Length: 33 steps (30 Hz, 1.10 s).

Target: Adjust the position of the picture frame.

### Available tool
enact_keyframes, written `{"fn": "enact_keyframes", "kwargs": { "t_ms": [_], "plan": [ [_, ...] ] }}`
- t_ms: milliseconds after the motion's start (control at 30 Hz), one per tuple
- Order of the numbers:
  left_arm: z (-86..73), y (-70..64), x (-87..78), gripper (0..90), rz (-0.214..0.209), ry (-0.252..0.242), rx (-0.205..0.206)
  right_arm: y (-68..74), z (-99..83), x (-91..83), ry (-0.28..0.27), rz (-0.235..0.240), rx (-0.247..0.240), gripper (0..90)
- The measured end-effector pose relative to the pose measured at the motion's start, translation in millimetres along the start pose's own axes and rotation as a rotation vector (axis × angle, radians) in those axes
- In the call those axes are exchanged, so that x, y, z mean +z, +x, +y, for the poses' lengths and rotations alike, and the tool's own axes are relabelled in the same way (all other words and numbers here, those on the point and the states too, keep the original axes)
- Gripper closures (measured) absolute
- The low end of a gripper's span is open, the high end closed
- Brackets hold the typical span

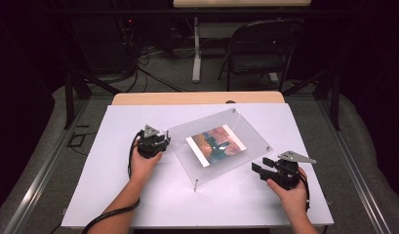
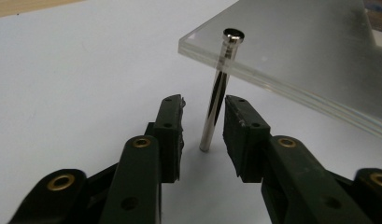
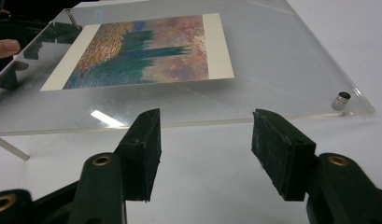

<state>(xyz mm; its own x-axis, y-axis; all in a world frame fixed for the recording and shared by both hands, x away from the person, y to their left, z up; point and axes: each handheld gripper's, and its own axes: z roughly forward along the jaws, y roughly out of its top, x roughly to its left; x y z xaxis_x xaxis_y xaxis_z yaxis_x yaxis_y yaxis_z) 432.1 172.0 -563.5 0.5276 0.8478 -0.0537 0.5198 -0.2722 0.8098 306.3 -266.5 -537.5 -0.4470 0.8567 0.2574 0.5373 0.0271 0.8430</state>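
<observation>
No readable text, label, brand or number appears on anything here.

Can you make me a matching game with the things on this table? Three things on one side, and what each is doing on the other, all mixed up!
Things:
1. metal pin
2. picture
3. right gripper

States:
A. lies flat inside the clear frame
B. open, near the frame's edge
C. stands upright between the left gripper jaws

Pairs: 1-C, 2-A, 3-B
</observation>
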Motion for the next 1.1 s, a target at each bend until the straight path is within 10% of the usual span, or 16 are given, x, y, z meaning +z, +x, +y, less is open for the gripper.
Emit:
{"fn": "enact_keyframes", "kwargs": {
  "t_ms": [767, 1100],
  "plan": [
    [7.8, 0.4, 9.8, 83.4, -0.033, 0.02, -0.018, 2.9, -9.7, -17.8, 0.001, -0.026, 0.008, 42.3],
    [11.3, 0.1, -0.8, 82.6, -0.072, 0.032, -0.05, 25.8, -14.0, -16.5, 0.044, 0.063, 0.011, 48.1]
  ]
}}
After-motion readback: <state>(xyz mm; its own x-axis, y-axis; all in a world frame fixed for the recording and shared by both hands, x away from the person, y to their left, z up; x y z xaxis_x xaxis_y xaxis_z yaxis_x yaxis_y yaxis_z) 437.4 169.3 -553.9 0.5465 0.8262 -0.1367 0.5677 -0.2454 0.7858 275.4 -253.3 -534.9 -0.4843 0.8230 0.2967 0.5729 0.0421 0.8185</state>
